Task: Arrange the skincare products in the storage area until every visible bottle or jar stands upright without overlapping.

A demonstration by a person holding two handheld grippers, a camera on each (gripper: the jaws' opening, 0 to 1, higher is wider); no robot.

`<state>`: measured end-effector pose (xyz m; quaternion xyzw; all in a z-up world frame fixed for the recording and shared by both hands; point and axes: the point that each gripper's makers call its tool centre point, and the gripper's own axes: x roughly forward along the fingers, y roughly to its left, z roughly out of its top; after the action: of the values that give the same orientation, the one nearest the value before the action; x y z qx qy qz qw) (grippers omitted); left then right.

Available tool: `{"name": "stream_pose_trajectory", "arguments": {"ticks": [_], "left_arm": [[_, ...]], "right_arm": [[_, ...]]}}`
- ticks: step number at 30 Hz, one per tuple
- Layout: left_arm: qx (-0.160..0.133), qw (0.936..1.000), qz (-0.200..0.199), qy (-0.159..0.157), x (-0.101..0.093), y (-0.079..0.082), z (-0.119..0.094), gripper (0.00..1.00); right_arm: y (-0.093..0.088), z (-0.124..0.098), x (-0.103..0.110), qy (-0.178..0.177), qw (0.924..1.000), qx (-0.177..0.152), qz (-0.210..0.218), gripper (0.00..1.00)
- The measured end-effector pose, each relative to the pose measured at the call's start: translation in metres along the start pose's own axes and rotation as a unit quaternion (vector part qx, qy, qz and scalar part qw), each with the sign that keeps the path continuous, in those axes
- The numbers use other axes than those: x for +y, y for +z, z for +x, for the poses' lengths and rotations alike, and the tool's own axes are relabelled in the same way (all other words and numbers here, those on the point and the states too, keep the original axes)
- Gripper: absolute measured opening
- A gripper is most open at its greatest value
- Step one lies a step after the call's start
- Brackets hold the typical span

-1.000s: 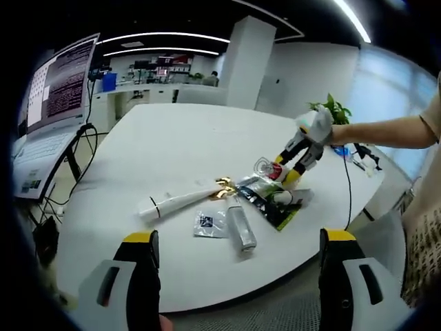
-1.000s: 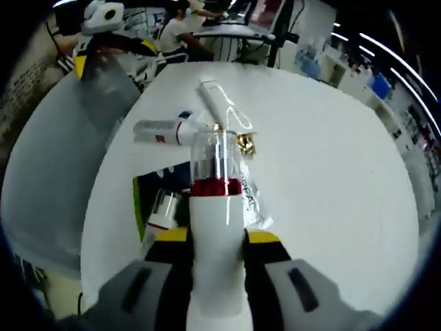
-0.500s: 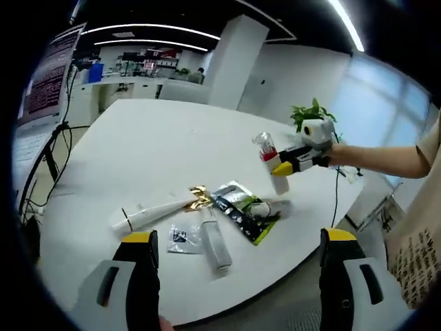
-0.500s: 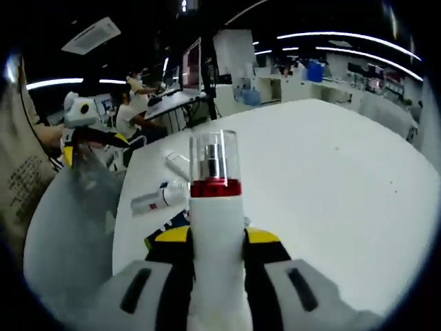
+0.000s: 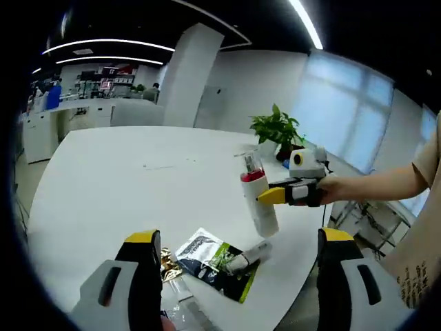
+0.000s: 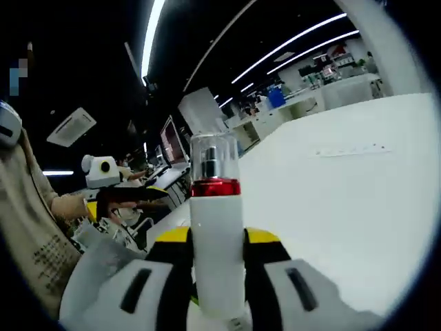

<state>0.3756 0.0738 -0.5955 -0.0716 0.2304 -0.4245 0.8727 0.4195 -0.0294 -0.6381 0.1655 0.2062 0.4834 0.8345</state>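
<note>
The right tool (image 6: 216, 256) is clamped on a white pump bottle (image 6: 216, 241) with a red collar and clear cap, its yellow-tipped jaws pressing both sides; in the left gripper view that bottle (image 5: 256, 200) hangs nearly upright above the white bench (image 5: 131, 172), clear of it. The left tool (image 5: 234, 265) is spread wide with nothing between its jaws. On the bench near its edge lie a dark green sachet (image 5: 213, 265) and a small tube (image 5: 247, 256) resting on it. A potted plant (image 5: 278, 129) stands at the far side
</note>
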Motion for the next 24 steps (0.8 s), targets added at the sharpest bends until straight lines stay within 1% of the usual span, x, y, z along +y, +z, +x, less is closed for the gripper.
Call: {"name": "stream_pose_trajectory", "arguments": {"ticks": [2, 3, 4, 7, 10, 11, 15, 18, 19, 20, 21, 24], "left_arm": [[-0.001, 0.9997, 0.006, -0.022, -0.004, 0.009, 0.014, 0.91], [-0.001, 0.9996, 0.007, -0.026, -0.005, 0.010, 0.015, 0.91], [0.000, 0.9992, 0.008, -0.038, -0.007, 0.013, 0.022, 0.89], [0.003, 0.9975, 0.005, -0.071, -0.016, 0.017, 0.036, 0.88], [0.000, 0.9936, -0.006, -0.113, -0.027, 0.024, 0.049, 0.83], [-0.002, 0.9913, -0.009, -0.131, -0.032, 0.027, 0.053, 0.82], [-0.004, 0.9878, -0.008, -0.155, -0.037, 0.033, 0.068, 0.80], [0.001, 0.9853, -0.004, -0.171, -0.039, 0.033, 0.075, 0.72], [0.005, 0.9828, -0.002, -0.184, -0.043, 0.031, 0.078, 0.69], [0.006, 0.9821, -0.003, -0.188, -0.044, 0.031, 0.078, 0.66], [0.009, 0.9785, -0.005, -0.206, -0.049, 0.031, 0.079, 0.62], [0.012, 0.9744, -0.003, -0.225, -0.054, 0.030, 0.082, 0.50]], "right_arm": [[0.003, -0.001, 0.005, 0.004, 0.9998, -0.018, 0.009, 0.27], [0.003, -0.002, 0.006, 0.005, 0.9997, -0.020, 0.009, 0.27], [0.005, -0.002, 0.011, 0.012, 0.9995, -0.028, 0.010, 0.27], [0.008, -0.001, 0.018, 0.023, 0.9990, -0.038, 0.011, 0.27], [0.012, -0.002, 0.028, 0.039, 0.9978, -0.052, 0.014, 0.27], [0.014, -0.002, 0.033, 0.048, 0.9969, -0.060, 0.016, 0.27], [0.016, -0.001, 0.044, 0.066, 0.9950, -0.073, 0.016, 0.27], [0.015, -0.001, 0.047, 0.075, 0.9937, -0.081, 0.020, 0.27], [0.013, -0.001, 0.048, 0.078, 0.9930, -0.085, 0.023, 0.27], [0.013, -0.001, 0.048, 0.079, 0.9929, -0.086, 0.023, 0.27], [0.012, -0.001, 0.050, 0.083, 0.9925, -0.087, 0.021, 0.27], [0.009, -0.003, 0.054, 0.096, 0.9918, -0.083, 0.018, 0.27]]}}
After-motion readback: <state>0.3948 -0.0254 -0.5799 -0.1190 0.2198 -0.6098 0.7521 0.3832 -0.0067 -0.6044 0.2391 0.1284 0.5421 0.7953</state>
